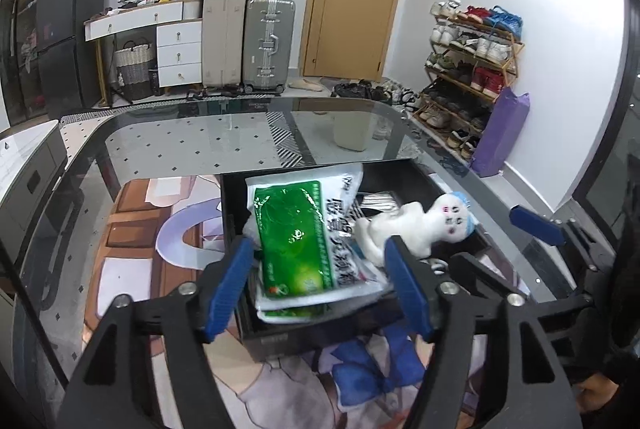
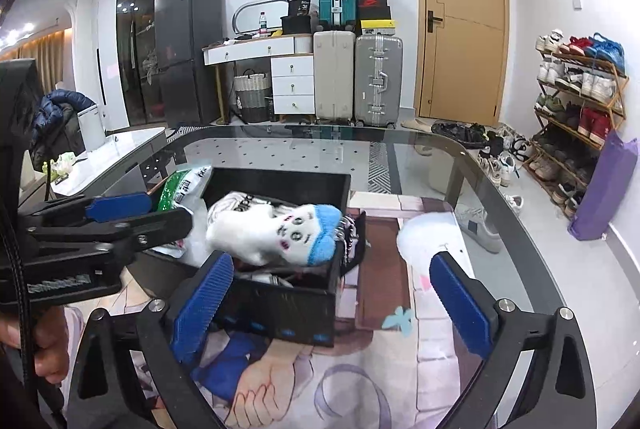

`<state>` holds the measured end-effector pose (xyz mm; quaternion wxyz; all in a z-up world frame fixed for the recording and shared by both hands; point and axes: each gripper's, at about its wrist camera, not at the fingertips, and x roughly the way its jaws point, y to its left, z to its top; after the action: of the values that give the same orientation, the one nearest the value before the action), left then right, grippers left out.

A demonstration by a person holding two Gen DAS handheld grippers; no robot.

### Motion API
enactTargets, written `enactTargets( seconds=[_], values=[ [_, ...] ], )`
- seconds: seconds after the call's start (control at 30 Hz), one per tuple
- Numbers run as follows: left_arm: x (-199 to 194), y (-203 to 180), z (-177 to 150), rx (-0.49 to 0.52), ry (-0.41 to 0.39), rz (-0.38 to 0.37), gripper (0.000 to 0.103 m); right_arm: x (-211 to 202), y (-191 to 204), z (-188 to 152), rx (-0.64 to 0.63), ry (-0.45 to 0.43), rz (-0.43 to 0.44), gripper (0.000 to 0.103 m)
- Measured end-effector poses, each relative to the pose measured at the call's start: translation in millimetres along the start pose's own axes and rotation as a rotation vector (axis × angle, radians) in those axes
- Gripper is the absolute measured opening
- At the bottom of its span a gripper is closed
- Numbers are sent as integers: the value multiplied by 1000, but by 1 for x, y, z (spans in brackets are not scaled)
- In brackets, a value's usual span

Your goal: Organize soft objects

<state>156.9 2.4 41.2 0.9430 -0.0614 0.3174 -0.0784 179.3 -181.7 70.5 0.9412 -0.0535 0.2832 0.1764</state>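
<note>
Both grippers [image 1: 320,281] [image 2: 340,305] seemingly tilted downward, unclenched

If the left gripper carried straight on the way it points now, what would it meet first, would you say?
Most likely the green-and-white packet, which lies between the open left gripper pads at the near end of the black box. The plush toy sits just right of that line.

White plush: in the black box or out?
In. The white plush lies on top of the contents, draped over the black box rim.
</note>
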Motion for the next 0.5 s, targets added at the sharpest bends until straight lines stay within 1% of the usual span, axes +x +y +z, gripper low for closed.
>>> enactTargets(
  seconds=[0.07, 0.13, 0.17, 0.2, 0.23, 0.33, 0.43, 0.5],
  values=[
    [-9, -2, -2, 7, -21, 6, 83, -3, -1, -4, 6, -4, 8, 101],
    [-17, -4, -6, 15, -38, 42, 93, -8, -2, -8, 15, -13, 28, 102],
    [-22, -3, -8, 16, -52, 46, 95, -12, -2, -9, 20, -22, 40, 102],
    [-25, -2, -10, 14, -61, 45, 100, -15, -2, -10, 23, -30, 45, 102],
    [-29, -1, -13, 11, -70, 49, 103, -16, -1, -9, 23, -36, 47, 102],
    [-36, 4, -20, 1, -92, 84, 103, -23, 2, -9, 15, -53, 68, 102],
    [-38, 11, -26, -18, -91, 117, 103, -27, 5, -6, -9, -74, 94, 102],
    [-39, 16, -31, -28, -98, 124, 103, -27, 8, -4, -28, -84, 108, 102]
  ],
)
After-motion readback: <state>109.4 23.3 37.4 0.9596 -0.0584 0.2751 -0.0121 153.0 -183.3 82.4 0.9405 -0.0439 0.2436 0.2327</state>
